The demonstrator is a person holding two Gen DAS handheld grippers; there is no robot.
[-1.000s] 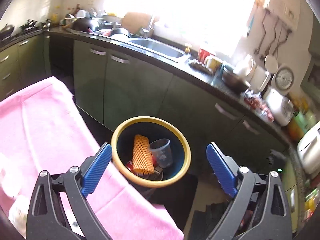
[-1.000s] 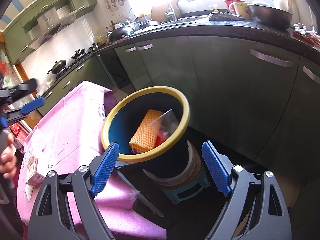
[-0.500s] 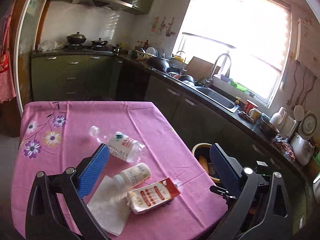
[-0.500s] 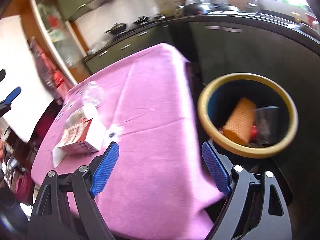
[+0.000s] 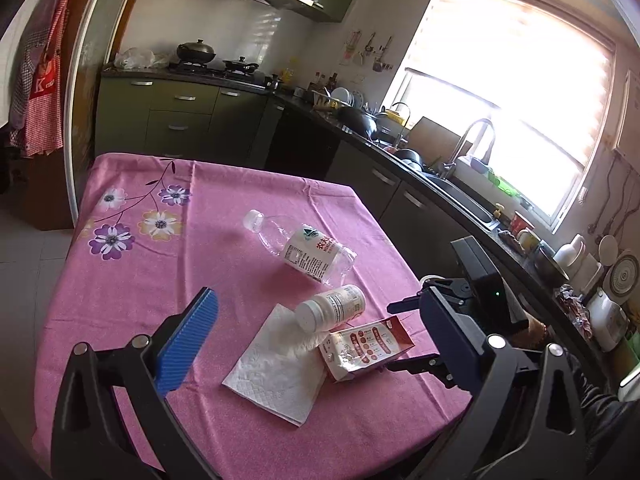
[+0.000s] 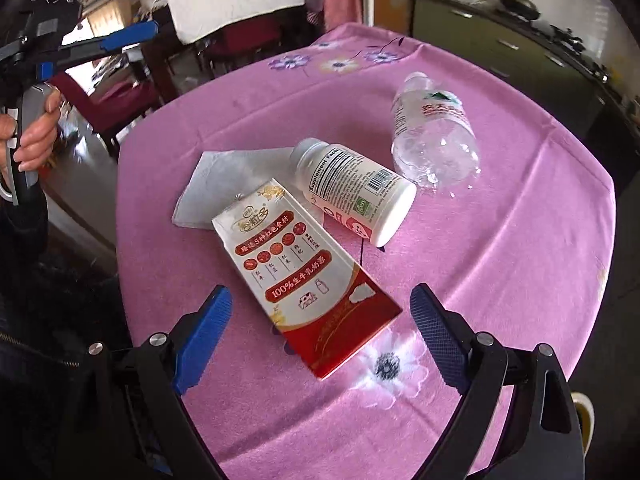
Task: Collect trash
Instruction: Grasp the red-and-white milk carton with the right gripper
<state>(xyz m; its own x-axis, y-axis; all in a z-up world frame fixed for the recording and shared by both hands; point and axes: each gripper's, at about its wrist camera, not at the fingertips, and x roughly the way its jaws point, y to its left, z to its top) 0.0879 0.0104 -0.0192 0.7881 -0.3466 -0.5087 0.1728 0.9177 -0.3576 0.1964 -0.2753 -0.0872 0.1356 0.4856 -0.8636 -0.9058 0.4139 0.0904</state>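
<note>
On the bench (image 6: 520, 240), my right gripper (image 6: 320, 328), jaws opening around nothing, should straddle the milk carton (image 6: 304, 276) at twelve o'clock squarely; left gripper (image 5: 320, 340) spread, empty.

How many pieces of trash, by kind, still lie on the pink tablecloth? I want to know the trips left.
Clear plastic water bottle: 1
White plastic supplement bottle: 1
Red-and-white milk carton: 1
White paper napkin: 1
Total: 4
</note>
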